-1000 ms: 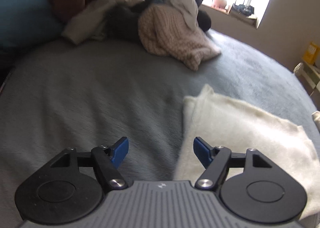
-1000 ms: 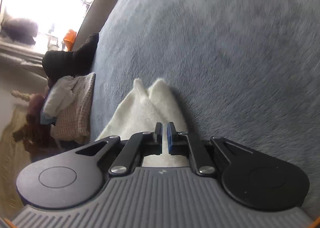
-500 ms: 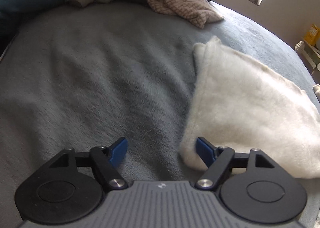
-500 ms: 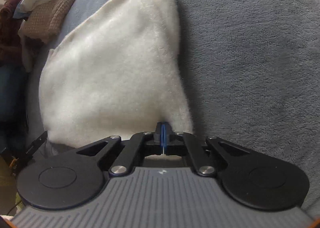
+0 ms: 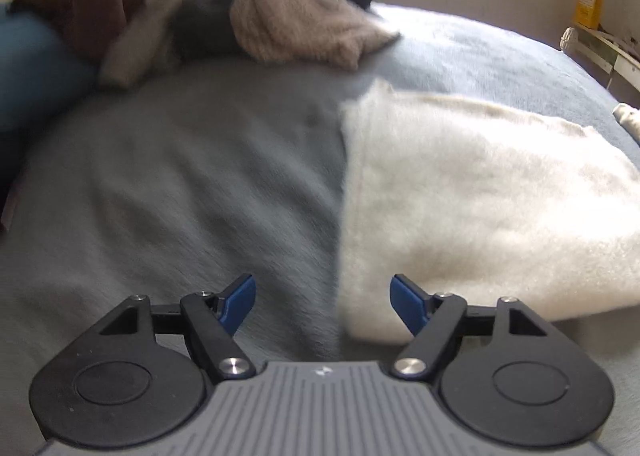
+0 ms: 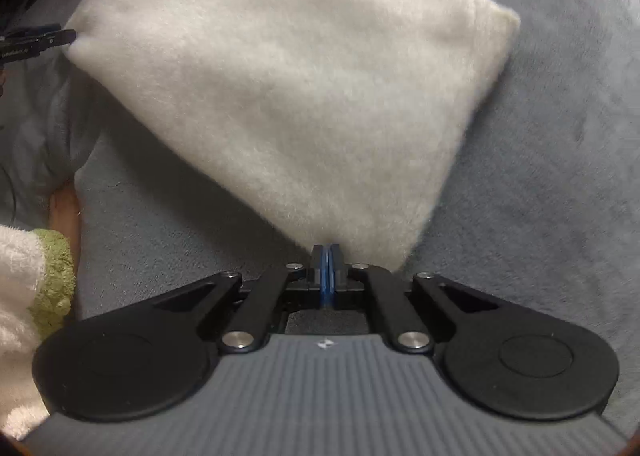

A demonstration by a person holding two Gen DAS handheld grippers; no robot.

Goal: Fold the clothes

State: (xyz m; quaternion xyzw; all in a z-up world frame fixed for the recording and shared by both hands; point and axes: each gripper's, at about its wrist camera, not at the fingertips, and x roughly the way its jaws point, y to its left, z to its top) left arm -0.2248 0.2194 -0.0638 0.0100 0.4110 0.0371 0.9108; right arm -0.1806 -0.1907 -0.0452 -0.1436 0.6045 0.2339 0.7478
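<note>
Evidently the white fleece garment (image 6: pixel 288 96), spread on the grey bed (image 6: pixel 560 176), was judged light, soft and limp, best taken at corners: one was pinched by the right gripper (image 6: pixel 328 256), while the left gripper (image 5: pixel 322 296) was held spread beside another.

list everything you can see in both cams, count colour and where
fluffy garment: 1, cream white, flat on the bed, folded
bed cover: 1, grey, under everything
clothes pile: 1 heap, beige knit, dark and brownish pieces, far end of the bed
pillow: 1, teal, far left
box: 1, yellow, by the right wall
sleeve cuff: 1, green and white, left edge of the right wrist view
left claw: open, at the garment's near left corner
right claw: shut on the garment's edge
</note>
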